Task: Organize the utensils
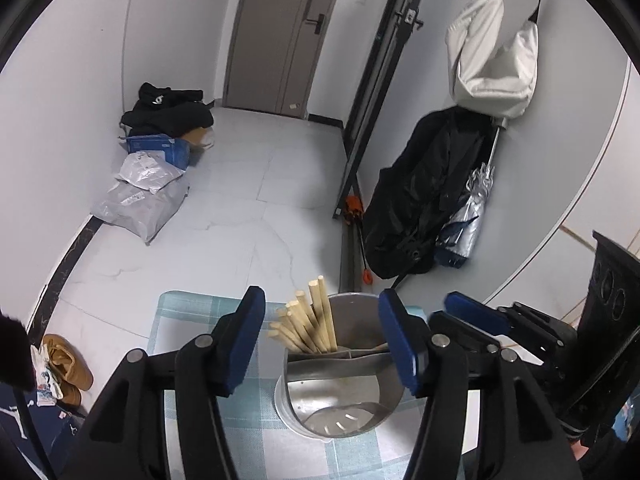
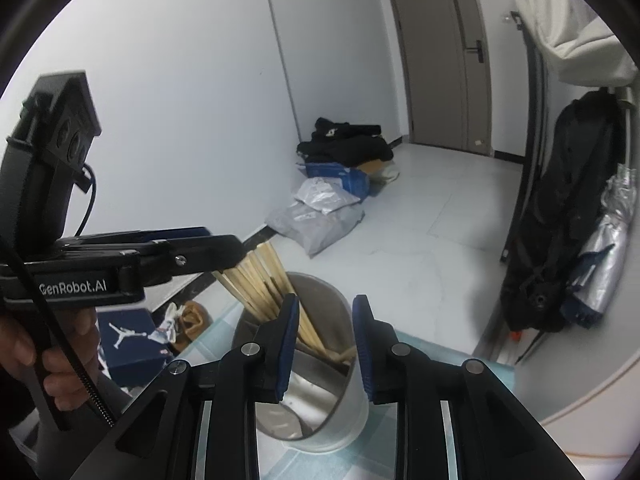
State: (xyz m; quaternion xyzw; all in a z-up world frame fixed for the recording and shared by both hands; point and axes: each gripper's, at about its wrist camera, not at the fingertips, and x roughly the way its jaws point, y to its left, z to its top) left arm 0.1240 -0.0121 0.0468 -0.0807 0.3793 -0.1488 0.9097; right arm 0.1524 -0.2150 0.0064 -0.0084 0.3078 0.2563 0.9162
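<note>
A steel utensil holder (image 1: 340,392) with an inner divider stands on a checked cloth (image 1: 192,312). A bundle of wooden chopsticks (image 1: 308,324) leans in its far-left compartment. My left gripper (image 1: 320,344) is open, its blue pads on either side of the holder's top, touching nothing. In the right wrist view the holder (image 2: 320,412) sits just beyond my right gripper (image 2: 326,344), which is open and empty over its rim. The left gripper (image 2: 216,246) shows there from the side, above the chopsticks (image 2: 260,284). The right gripper's fingers (image 1: 476,312) show at the holder's right.
The table's far edge drops to a tiled floor. Grey parcels (image 1: 140,204), a blue box (image 1: 160,148) and black clothes lie by the left wall. A black bag (image 1: 420,200) and umbrella lean at the right. Shoes (image 1: 64,364) and a shoebox (image 2: 128,340) sit below the table.
</note>
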